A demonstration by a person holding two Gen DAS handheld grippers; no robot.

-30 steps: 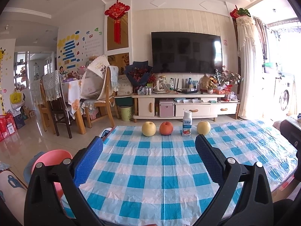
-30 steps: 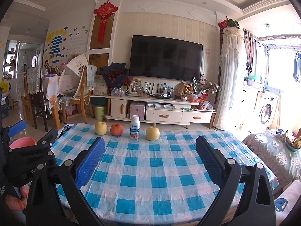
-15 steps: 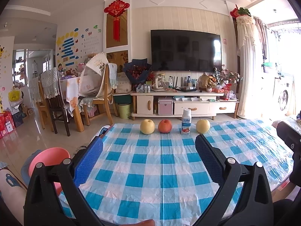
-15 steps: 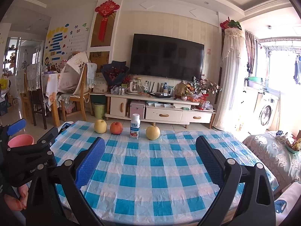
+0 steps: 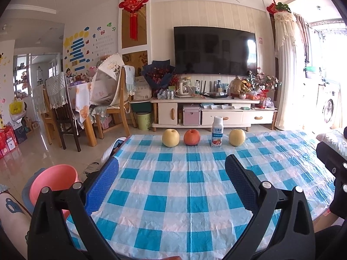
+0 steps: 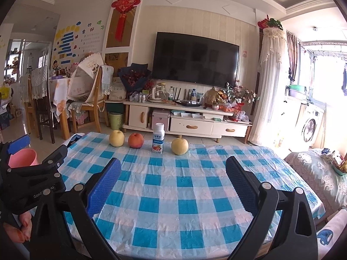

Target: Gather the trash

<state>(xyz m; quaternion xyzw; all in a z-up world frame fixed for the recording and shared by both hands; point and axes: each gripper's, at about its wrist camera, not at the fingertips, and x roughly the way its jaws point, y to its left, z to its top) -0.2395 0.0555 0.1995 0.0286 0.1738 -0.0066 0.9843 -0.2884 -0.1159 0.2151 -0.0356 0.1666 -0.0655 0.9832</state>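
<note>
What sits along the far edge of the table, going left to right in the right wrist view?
Yellow apple → red apple → milk bottle → yellow pear, all standing apart on the checked tablecloth.

The bench (image 5: 190, 186) carries a glossy, wrinkled plastic checked cloth. Tong pads (image 6: 104, 186) are blue textured rubber on matt black plastic arms. The floor (image 5: 26, 162) is glossy tile.

- The left tongs (image 6: 63, 151), seen from the right wrist, bear white lettering "Gen…AI"; the middle letters are hidden.
- The milk bottle (image 6: 158, 138) carries blue Chinese characters, too small to read.
- The wall display (image 5: 104, 30) shows the colourful characters "食", "饮", "好", "习".
</note>
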